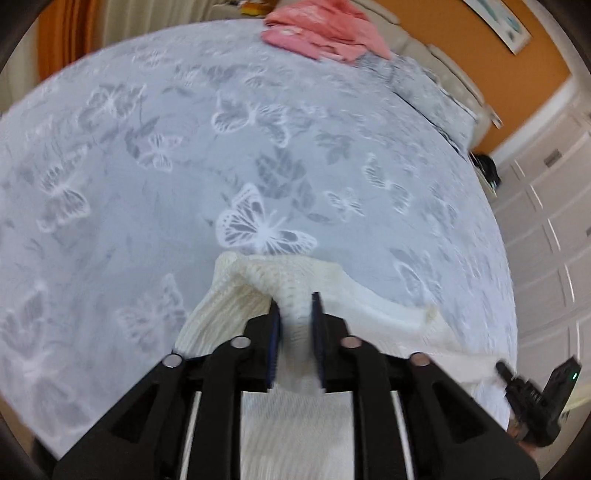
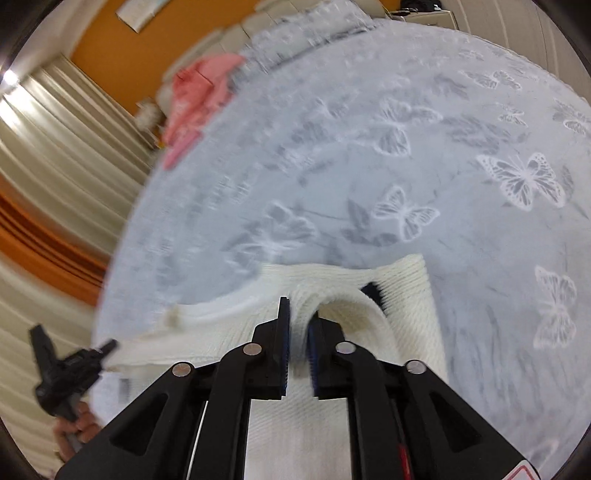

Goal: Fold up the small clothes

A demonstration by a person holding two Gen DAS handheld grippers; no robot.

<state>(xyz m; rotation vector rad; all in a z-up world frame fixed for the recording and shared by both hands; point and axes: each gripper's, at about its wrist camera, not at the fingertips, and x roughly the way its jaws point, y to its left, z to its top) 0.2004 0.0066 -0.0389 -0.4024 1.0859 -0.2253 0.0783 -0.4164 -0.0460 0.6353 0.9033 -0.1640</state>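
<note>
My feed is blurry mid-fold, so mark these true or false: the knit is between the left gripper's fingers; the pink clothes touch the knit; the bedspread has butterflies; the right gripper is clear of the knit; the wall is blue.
1. The knit is between the left gripper's fingers. True.
2. The pink clothes touch the knit. False: they lie at the far end of the bedspread, well apart from it.
3. The bedspread has butterflies. True.
4. The right gripper is clear of the knit. False: knit fabric sits between its fingers too.
5. The wall is blue. False: it is orange.
</note>
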